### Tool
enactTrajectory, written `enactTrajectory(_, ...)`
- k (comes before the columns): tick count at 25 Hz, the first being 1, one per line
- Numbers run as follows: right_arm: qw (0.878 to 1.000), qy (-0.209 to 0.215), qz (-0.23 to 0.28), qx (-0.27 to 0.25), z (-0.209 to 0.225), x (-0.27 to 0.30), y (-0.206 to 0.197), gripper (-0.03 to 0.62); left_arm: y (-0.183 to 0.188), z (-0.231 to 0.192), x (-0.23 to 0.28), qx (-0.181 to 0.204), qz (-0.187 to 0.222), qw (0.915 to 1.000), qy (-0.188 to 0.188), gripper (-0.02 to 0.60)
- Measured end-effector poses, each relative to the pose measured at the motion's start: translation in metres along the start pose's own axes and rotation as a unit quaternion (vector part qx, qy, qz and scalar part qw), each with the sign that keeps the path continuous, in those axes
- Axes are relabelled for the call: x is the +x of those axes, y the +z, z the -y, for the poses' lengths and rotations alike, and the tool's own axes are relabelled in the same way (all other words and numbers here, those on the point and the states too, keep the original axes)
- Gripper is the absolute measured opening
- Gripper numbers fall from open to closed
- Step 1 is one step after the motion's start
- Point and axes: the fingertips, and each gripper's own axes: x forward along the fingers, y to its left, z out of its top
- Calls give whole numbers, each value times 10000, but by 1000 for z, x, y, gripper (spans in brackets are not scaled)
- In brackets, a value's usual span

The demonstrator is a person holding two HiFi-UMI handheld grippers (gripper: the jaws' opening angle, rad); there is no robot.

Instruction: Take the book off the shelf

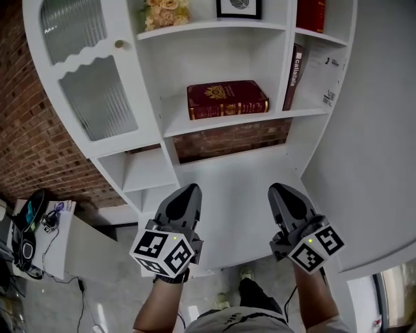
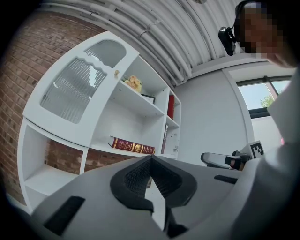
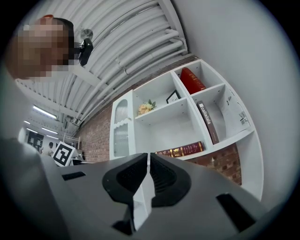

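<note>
Head view looks down on a white shelf unit that stands against a brick wall. In its middle compartment lies the dark red book, the only thing there. The book lies flat on its cover. Its long axis runs left to right along the shelf board, and the spine with gold print faces the open front.

The compartment to the right holds a thin dark book that stands upright and leans on the divider. Above it is a red book. The top middle compartment holds pale flowers and a small framed picture. On the left, a door with ribbed glass closes part of the unit.

The left gripper and the right gripper are side by side in front of the lower part of the unit, well apart from the book. The fingers of the left gripper are together, with nothing between them, and the same holds for the right gripper. At the far left, a small white desk carries headphones and cables.
</note>
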Motion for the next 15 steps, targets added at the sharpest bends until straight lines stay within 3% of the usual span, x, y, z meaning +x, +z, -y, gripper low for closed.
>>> enactTrajectory(8, 9999, 106, -14, -61, 66, 69, 10, 21, 11, -44, 70, -7, 30, 9995, 319, 11)
enactTrajectory(15, 9993, 351, -116, -34, 125, 123, 14, 21, 30, -86, 138, 128, 143, 9964, 828, 11)
